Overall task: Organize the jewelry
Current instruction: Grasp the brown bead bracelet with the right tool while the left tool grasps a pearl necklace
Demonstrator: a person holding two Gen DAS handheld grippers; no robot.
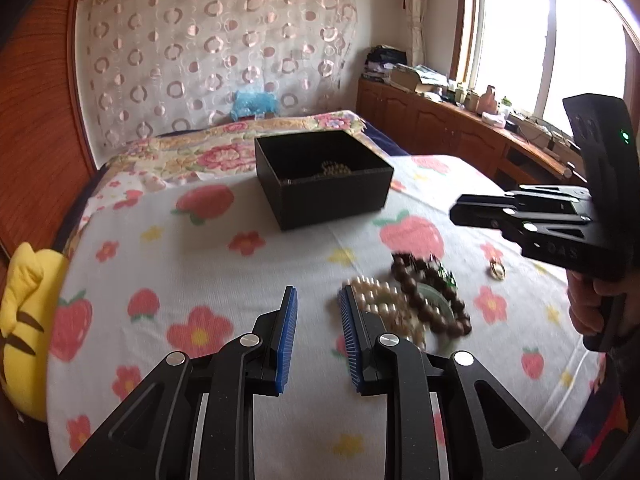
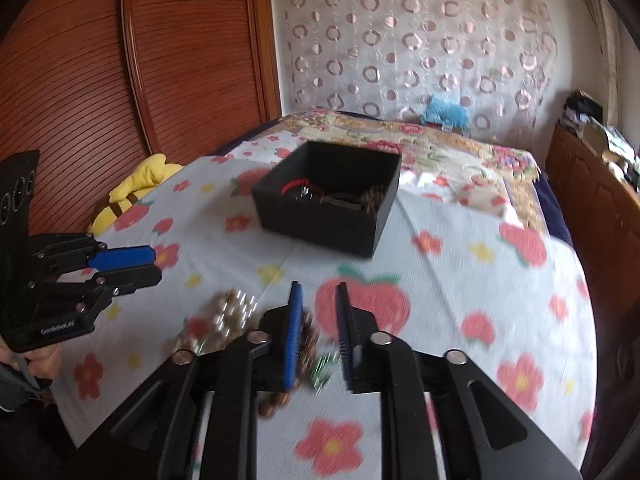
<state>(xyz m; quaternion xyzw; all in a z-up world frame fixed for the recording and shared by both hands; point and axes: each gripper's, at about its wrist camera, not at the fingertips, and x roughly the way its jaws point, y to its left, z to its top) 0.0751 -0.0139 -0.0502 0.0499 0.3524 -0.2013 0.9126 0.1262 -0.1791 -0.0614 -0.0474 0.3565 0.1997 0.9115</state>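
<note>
A black open box (image 1: 324, 178) sits on the flowered sheet with beads inside; in the right wrist view (image 2: 328, 200) it holds several pieces, one with red. A jewelry pile lies on the sheet: a pearl strand (image 1: 380, 300), a dark wooden bead bracelet (image 1: 432, 292), a green piece (image 1: 446, 278) and a gold ring (image 1: 497, 270). My left gripper (image 1: 318, 300) is open and empty, just left of the pile. My right gripper (image 2: 318, 300) is open above the pile, with wooden beads (image 2: 308, 340) and the green piece (image 2: 322, 370) below its fingers. The right gripper also shows in the left view (image 1: 472, 212).
A yellow plush toy (image 1: 28, 320) lies at the bed's left edge. A wooden wardrobe (image 2: 120, 60) stands to the left. A cluttered wooden cabinet (image 1: 460, 120) runs under the window on the right. A blue plush (image 1: 254, 104) sits by the curtain.
</note>
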